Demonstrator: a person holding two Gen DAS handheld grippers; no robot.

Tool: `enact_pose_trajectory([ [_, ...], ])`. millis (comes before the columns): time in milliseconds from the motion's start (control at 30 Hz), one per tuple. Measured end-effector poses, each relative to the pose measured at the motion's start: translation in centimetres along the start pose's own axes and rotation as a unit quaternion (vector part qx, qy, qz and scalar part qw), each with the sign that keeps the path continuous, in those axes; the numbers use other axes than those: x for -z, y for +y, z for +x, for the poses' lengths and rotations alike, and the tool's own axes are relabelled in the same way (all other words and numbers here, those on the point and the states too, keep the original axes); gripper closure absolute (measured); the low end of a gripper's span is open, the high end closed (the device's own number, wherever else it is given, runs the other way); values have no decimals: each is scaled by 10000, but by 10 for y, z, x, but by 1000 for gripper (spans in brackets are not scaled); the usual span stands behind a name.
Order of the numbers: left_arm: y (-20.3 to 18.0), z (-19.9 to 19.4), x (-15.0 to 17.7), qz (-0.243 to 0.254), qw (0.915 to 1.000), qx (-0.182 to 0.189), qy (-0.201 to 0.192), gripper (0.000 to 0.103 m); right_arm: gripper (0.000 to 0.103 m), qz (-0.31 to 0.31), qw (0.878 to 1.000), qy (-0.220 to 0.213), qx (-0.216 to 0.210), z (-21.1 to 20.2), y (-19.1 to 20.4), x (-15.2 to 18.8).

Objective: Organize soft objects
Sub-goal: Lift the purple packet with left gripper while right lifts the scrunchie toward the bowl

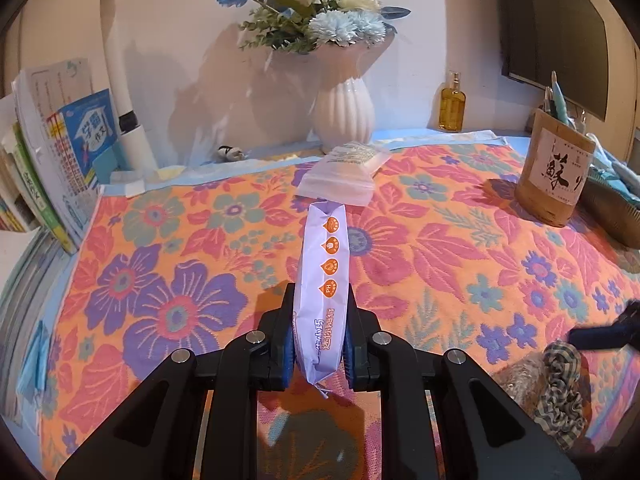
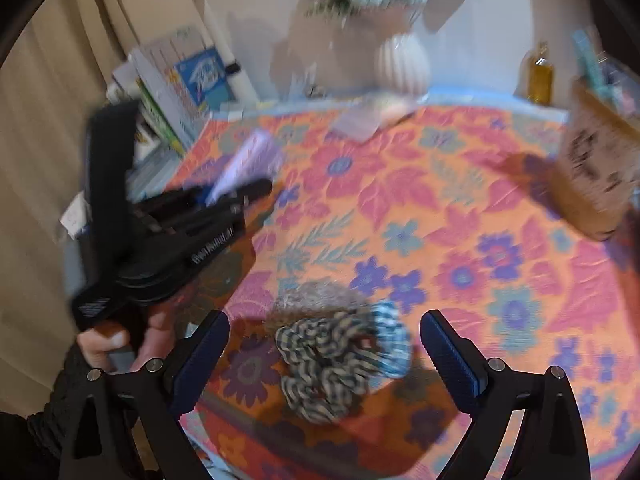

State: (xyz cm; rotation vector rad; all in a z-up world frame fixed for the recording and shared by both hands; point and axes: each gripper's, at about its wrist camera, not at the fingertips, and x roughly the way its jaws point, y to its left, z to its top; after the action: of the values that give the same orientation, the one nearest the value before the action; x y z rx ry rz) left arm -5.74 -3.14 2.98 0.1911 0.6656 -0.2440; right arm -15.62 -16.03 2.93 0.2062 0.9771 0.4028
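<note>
Blue-padded fingers (image 1: 289,354) of the left gripper (image 1: 320,344) are pinched narrow on a lilac wipes pack (image 1: 323,276), held edge-up above the floral cloth (image 1: 440,260) on the surface, presumably to carry it toward the other soft goods. Orange droplet icons run up the pack; one reads "PH", the rest of the print is not legible. Beyond the pack lies a clear zip pouch (image 1: 344,172), and behind that a white ribbed vase (image 1: 344,114). Right of the vase: an amber bottle (image 1: 452,104), then a wooden holder (image 1: 554,176) labelled "蘇". Left of the vase: books, one cover reading "学霸". Right gripper (image 2: 324,344) fingers stand wide, nothing between the pads, straddling a pile of scrunchies (image 2: 332,356) on the cloth, likely the next pick.
</note>
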Motion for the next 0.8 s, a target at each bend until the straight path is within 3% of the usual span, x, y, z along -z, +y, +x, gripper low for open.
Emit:
enact_pose_trajectory([
  [133,-1,1,0,32,10000,-10,44,88,9,-118,9986,184,481,30,9,1],
  [200,0,1,0,31,10000,-11,53,88,28,-211,9979,132,601,29,12,0],
  [300,-2,2,0,62,10000,-28,71,88,39,-315,9947,93,975,25,12,4],
  [400,-7,3,1,181,9997,-117,100,88,46,-167,9951,-104,973,13,5,11],
  [533,-15,-4,1,340,9993,-79,120,88,47,-8,9929,-495,1086,-16,-4,7],
  [633,-24,-18,-5,323,9993,148,76,88,47,150,9894,-871,1156,-49,-19,0],
  [800,-63,-66,-42,536,9946,687,-563,88,47,500,9762,-1472,1513,-108,-55,-11],
])
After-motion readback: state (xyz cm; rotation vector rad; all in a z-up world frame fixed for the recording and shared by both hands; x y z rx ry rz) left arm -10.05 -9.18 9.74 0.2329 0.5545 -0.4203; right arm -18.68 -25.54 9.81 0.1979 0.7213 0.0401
